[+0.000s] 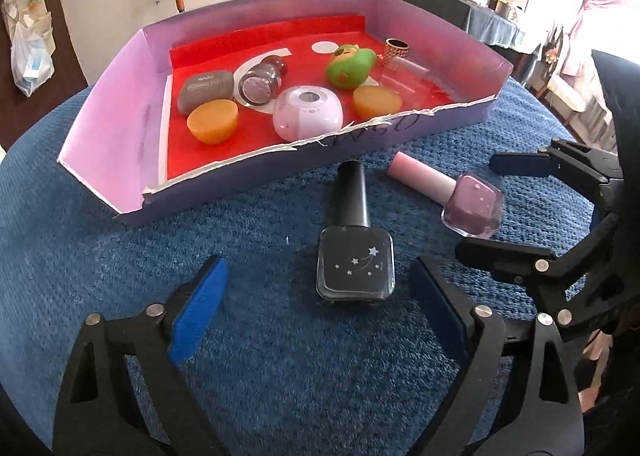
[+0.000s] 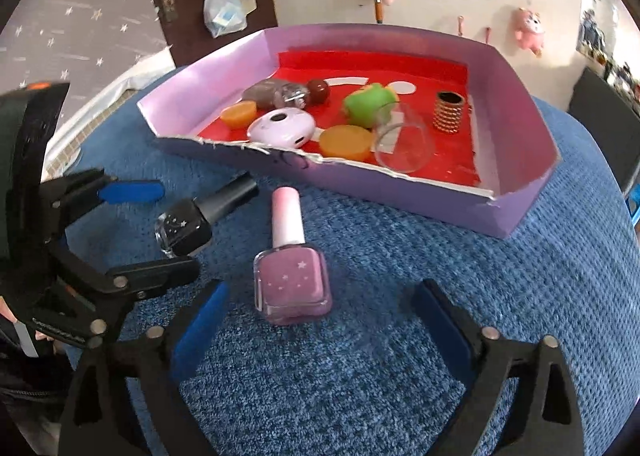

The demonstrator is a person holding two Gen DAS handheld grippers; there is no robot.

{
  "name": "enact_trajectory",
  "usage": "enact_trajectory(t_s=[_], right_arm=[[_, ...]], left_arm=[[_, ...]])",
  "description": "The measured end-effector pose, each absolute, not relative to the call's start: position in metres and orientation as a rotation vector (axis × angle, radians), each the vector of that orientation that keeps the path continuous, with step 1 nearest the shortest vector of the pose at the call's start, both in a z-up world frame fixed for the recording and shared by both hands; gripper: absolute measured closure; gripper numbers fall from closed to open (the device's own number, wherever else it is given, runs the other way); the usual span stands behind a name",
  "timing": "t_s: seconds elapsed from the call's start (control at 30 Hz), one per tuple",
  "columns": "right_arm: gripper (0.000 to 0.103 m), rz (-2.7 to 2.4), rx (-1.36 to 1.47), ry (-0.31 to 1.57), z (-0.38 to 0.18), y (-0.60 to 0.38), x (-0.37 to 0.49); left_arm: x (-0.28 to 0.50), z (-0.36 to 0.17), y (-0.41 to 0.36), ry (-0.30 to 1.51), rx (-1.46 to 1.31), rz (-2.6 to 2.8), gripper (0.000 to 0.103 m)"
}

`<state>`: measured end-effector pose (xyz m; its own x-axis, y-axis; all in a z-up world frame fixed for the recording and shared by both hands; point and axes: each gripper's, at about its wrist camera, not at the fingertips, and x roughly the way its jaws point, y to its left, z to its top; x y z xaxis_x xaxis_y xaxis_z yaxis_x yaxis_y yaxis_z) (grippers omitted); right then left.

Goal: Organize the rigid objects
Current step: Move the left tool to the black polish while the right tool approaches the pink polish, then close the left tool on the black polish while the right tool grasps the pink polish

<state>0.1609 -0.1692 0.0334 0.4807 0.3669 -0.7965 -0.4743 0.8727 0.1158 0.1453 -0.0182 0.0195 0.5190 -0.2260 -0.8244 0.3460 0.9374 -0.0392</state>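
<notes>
Your left hand-held gripper (image 1: 320, 292): wide, around black bottle (image 1: 354, 260), low middle | your right hand-held gripper (image 2: 320, 316): wide, around pink bottle (image 2: 292, 280), low middle

Left gripper (image 1: 320, 296) and right gripper (image 2: 320, 316), jaws apparently wide apart.

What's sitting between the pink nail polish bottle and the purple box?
Nothing: only bare blue cloth separates the pink nail polish from the purple box, seen in the right wrist view.
</notes>
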Motion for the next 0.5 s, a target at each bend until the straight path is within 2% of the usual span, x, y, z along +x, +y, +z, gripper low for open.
enact_trajectory(t_s=[0.13, 0.37, 0.47, 0.5], right_arm=[[0.013, 0.512, -0.162, 0.930, 0.032, -0.162, 0.164], [0.041, 0.516, -0.230, 0.893, 0.033, -0.149, 0.161], [0.057, 0.542, -0.252, 0.877, 0.033, -0.144, 0.157], [0.062, 0.537, -0.258, 0.874, 0.033, -0.142, 0.158]], left_arm=[[0.149, 0.020, -0.018, 0.953, 0.140, -0.342, 0.023], [0.150, 0.021, -0.021, 0.912, 0.153, -0.366, 0.044], [0.148, 0.022, -0.024, 0.893, 0.146, -0.395, 0.059], [0.148, 0.022, -0.025, 0.892, 0.140, -0.408, 0.069]])
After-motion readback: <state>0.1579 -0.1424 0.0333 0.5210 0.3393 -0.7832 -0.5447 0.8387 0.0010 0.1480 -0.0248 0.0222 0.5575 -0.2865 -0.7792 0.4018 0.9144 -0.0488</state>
